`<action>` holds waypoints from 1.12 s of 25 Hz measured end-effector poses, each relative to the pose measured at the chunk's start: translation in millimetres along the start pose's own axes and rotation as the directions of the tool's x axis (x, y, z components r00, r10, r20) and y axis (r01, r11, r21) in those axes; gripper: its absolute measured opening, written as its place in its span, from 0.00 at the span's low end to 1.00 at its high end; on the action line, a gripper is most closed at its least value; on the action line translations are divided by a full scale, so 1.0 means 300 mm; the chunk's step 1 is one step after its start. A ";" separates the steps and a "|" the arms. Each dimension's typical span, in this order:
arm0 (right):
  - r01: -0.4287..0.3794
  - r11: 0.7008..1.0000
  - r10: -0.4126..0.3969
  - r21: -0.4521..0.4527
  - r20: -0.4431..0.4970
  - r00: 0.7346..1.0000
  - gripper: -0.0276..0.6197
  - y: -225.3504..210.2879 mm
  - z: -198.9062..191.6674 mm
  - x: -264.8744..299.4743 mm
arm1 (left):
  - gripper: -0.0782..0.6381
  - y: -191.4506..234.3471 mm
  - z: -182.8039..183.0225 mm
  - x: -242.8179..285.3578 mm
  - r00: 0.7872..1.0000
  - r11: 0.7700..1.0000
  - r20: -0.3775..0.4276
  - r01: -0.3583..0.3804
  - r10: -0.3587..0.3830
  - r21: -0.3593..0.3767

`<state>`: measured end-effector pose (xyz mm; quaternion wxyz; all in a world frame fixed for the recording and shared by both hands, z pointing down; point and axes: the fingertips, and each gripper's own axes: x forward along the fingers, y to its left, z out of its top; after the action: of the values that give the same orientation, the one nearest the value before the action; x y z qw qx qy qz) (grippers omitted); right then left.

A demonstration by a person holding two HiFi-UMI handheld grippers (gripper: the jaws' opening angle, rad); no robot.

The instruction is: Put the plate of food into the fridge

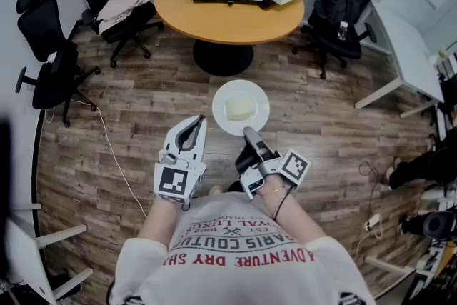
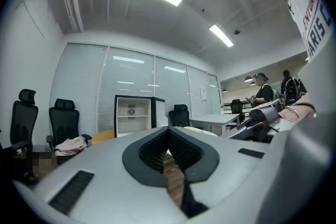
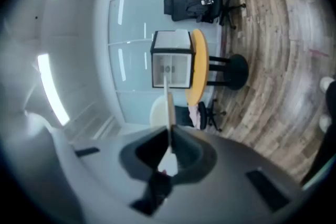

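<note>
The person wears a pale grey short-sleeved T-shirt printed across the chest with red and dark capitals, "ADVENTURE DRY" and "PARIS COUTU" among them, over a small crossed emblem. A thin dark cord loops the wrist just beyond the T-shirt's right sleeve. The left gripper has a smooth white shell with dark, ribbed jaw pads and a dark rectangular slot on either side. The right gripper has darker jaws on a white body. Each carries a white cube with black square markers.
</note>
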<state>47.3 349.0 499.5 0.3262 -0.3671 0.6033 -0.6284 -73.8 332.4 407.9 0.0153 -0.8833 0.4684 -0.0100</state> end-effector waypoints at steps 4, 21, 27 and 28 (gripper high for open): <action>0.005 1.000 -0.005 0.000 -0.002 1.000 0.10 -0.005 -0.002 0.000 | 0.15 -0.004 0.000 0.008 1.000 1.000 -0.004 0.003 -0.003 -0.007; 0.032 0.999 -0.032 0.020 0.008 0.999 0.10 -0.014 -0.026 0.062 | 0.15 0.080 -0.021 -0.012 1.000 1.000 -0.005 -0.016 0.016 -0.015; 0.034 0.999 -0.033 0.034 -0.012 0.999 0.10 -0.030 0.010 0.103 | 0.15 0.099 -0.046 0.025 0.999 0.999 -0.021 -0.040 0.040 -0.028; 0.035 0.999 -0.035 0.036 -0.015 0.999 0.10 -0.031 0.021 0.125 | 0.15 0.114 -0.047 0.039 0.999 0.998 -0.023 -0.045 0.045 -0.031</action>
<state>33.4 314.3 511.3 0.3172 -0.3670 0.5878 -0.6474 -95.9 303.4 420.6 -0.0035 -0.8725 0.4885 -0.0119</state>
